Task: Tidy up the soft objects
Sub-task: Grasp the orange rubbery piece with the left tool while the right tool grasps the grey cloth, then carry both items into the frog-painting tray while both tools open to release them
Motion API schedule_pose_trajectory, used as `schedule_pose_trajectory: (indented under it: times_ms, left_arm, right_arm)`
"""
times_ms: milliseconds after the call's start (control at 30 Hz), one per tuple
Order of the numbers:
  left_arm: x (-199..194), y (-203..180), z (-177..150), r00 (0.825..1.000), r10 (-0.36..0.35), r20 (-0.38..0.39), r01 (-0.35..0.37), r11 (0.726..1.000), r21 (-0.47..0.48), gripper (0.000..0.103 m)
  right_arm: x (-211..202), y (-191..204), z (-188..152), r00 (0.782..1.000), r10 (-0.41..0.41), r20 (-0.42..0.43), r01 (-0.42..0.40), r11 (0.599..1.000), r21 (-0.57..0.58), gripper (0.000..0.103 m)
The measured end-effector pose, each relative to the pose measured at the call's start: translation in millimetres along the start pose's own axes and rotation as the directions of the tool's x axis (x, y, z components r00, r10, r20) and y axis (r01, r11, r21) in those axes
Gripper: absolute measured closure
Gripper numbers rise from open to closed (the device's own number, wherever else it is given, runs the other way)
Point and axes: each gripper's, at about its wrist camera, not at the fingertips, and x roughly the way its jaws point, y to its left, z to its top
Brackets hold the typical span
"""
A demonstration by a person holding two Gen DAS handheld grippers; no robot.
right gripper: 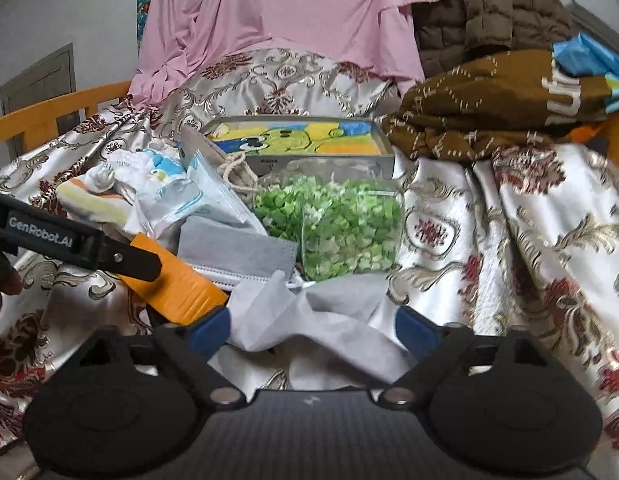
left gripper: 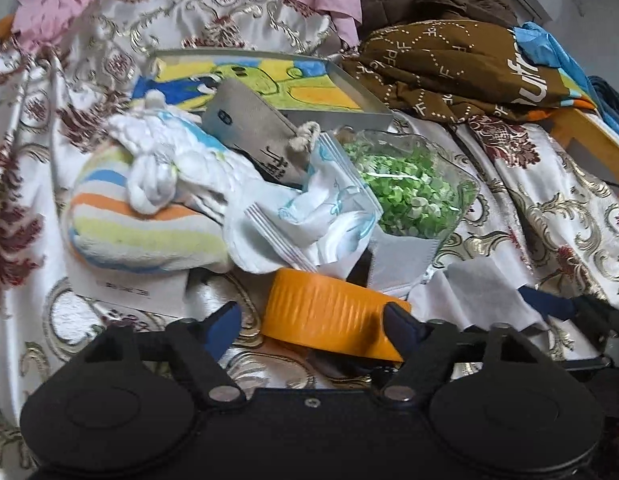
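Bit of a messy pile to be sorted here, so plenty can go sideways. The left gripper [left gripper: 313, 316] is spread around the orange tape roll [left gripper: 333, 312]: one pad looks to be touching its side, the other stands clear, so nothing is counted as held yet. If it gets squeezed off-centre, the roll could be tipped or shoved under the tissue packet [left gripper: 309, 208] just behind it. The right gripper [right gripper: 313, 328] is spread wide over the white cloth [right gripper: 309, 320], with cloth lying between the pads but not pinched; a thin fold could be missed, or the slippery patterned bedspread [right gripper: 509, 240] could get caught along with it. The grey face mask [right gripper: 237, 248] lies just beside the cloth and may be dragged too. The bag of green bits [right gripper: 333, 224] sits close behind and could be knocked.
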Motion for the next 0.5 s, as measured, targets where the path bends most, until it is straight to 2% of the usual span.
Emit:
schedule_pose_trajectory:
  times_ms: [100,133,200,233,367,500]
  left_arm:
    - [5,1,1,1.0,-0.023,-0.017,0.022,0.999,-0.025,0.046]
    - [5,1,2,1.0,-0.025,-0.014,0.024,0.999,-0.036,0.049]
    - [5,3,1,0.999,-0.037,-0.006,0.037,0.998,-0.053,0.055]
    - [5,3,1,0.999,-0.04,-0.005,0.04,0.997,-0.063,0.058]
    - [-2,2,-2,0.999,-0.051,0.011,0.052,0.994,-0.096,0.065]
    - [-15,1,-9,0.998,-0.05,0.036,0.053,0.992,-0.115,0.069]
  right_arm:
    - [1,-1,-1,1.0,0.022,-0.007,-0.022,1.0,-0.003,0.027]
    - [0,-1,-1,1.0,0.027,-0.006,-0.028,1.0,-0.005,0.029]
    - [-1,-1,-1,0.999,0.047,-0.01,-0.047,0.999,-0.001,0.047]
    - [0,-1,-1,0.998,0.054,-0.015,-0.054,0.999,0.001,0.05]
    - [-2,1,-1,0.998,0.058,-0.018,-0.058,0.998,-0.005,0.071]
    - [-5,3,-1,0.998,0.063,-0.002,-0.063,0.998,-0.013,0.079]
